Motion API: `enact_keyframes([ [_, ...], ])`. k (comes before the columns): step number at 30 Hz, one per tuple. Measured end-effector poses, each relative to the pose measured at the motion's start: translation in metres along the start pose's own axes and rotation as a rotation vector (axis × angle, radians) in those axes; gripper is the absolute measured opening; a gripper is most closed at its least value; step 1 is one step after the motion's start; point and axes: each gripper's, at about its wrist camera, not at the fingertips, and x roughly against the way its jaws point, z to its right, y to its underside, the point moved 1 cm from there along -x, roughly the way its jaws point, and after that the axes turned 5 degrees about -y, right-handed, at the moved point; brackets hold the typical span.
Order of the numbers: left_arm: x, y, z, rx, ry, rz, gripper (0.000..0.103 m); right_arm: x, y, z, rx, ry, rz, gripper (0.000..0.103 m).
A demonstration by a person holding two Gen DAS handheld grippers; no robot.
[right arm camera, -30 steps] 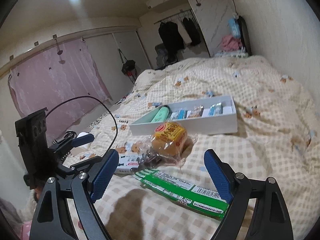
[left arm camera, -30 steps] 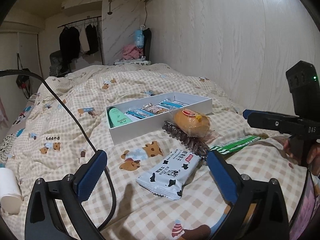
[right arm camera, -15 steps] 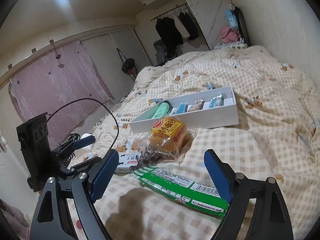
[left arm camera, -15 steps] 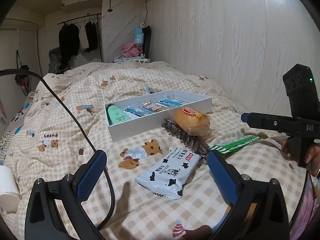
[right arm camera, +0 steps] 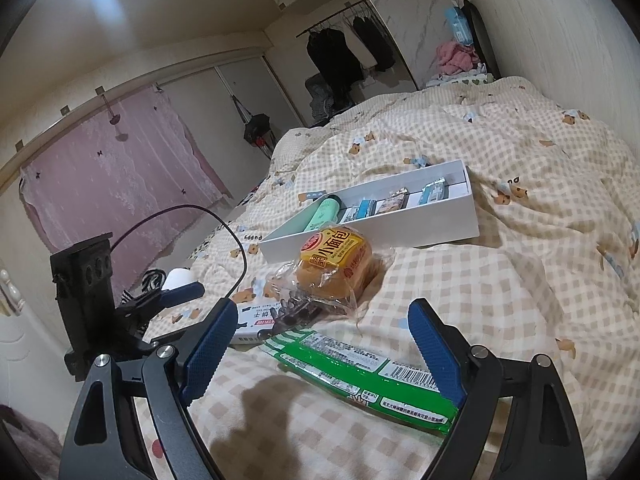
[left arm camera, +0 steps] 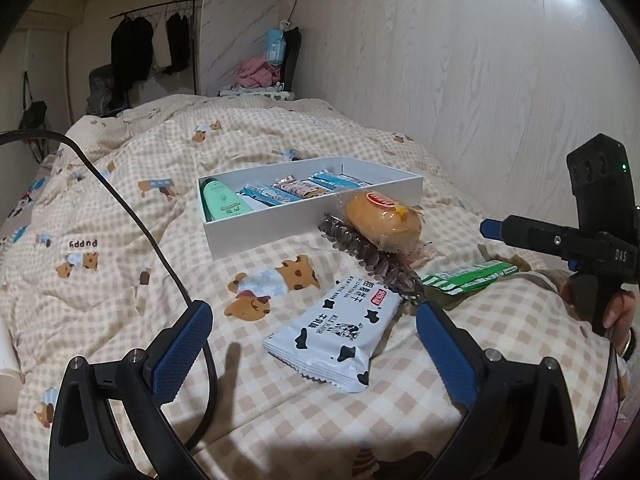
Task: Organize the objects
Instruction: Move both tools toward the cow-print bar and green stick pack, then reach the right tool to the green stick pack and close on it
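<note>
1. Whole thing's happening on a bed (left arm camera: 120, 208) with a beige checked quilt covered in little bear prints, pushed up against a pale wood-grain wall on its right edge.
2. Room bits: a rail of dark clothes (right arm camera: 344, 52) past the far end of the bed and a pink lace curtain (right arm camera: 112, 184) off the left side.
3. One white box (left arm camera: 308, 216) mid-bed. Inside: one green tube (left arm camera: 224, 202) at its left end, then three small wrapped bars in a row.
4. Loose on the quilt toward the near edge: one wrapped bun (right arm camera: 336, 264) touching the box's front wall, one brown hair clip (left arm camera: 368, 256) under it, one cow-print biscuit pack (left arm camera: 340, 332), one green packet (right arm camera: 360, 372).
5. Left claw (left arm camera: 312, 344) is spread wide over the biscuit pack, gripping nothing.
6. Right claw (right arm camera: 320, 344) also spread wide above the green packet, not touching it.
</note>
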Motion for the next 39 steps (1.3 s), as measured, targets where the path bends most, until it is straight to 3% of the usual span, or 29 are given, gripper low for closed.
enact_keyframes([
  [39,-0.0030,0.0014,-0.0068,0.024,0.018,-0.019,0.102,-0.0030,0.0008,0.0051,-0.026,-0.007,-0.017,0.088],
])
